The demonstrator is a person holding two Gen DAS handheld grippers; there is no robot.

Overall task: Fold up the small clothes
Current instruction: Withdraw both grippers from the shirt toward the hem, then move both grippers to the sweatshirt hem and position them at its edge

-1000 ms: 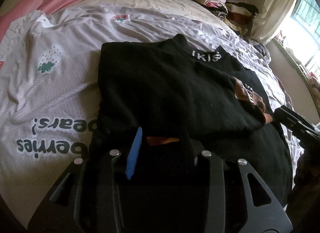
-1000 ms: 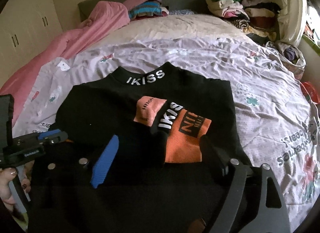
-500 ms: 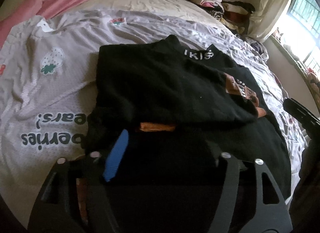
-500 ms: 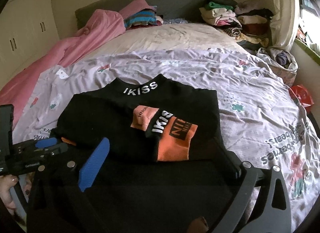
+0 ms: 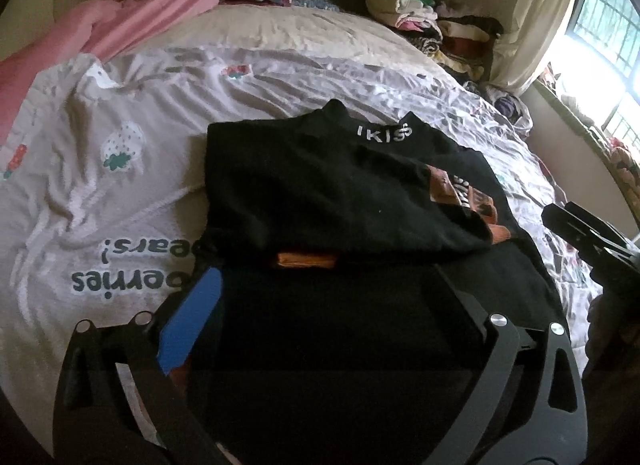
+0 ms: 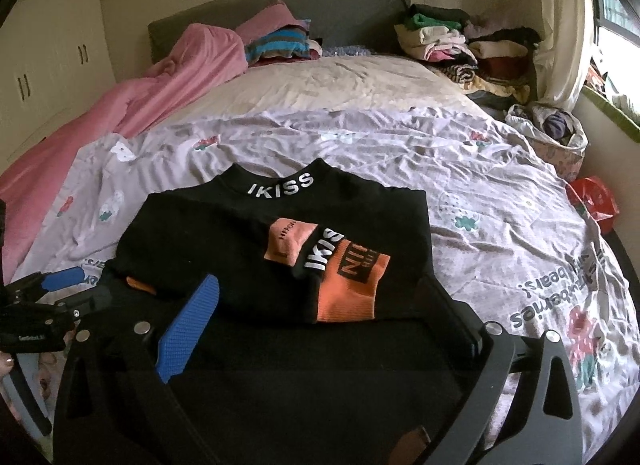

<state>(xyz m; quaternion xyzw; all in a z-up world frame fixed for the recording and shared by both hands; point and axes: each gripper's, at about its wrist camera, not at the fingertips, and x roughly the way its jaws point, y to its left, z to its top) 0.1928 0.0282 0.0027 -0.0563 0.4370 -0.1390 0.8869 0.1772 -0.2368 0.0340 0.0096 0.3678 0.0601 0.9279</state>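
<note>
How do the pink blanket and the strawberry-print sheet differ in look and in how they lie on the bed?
The pink blanket is plain, one colour; the strawberry-print sheet is pale with strawberries and lettering. The blanket lies bunched along the bed's left side up to the headboard; the sheet is spread wide, only wrinkled. The black top rests on the sheet and does not touch the blanket. Both are soft bedding on the same bed.

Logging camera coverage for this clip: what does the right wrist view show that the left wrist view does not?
Only the right wrist view shows the cream wardrobe doors, a red bag at the bed's edge, and the left gripper, its jaws opening.

Only the left wrist view shows the bright barred window.

Both show the black long-sleeved top with orange cuffs on the strawberry-print sheet, the pink blanket and the folded clothes pile.
</note>
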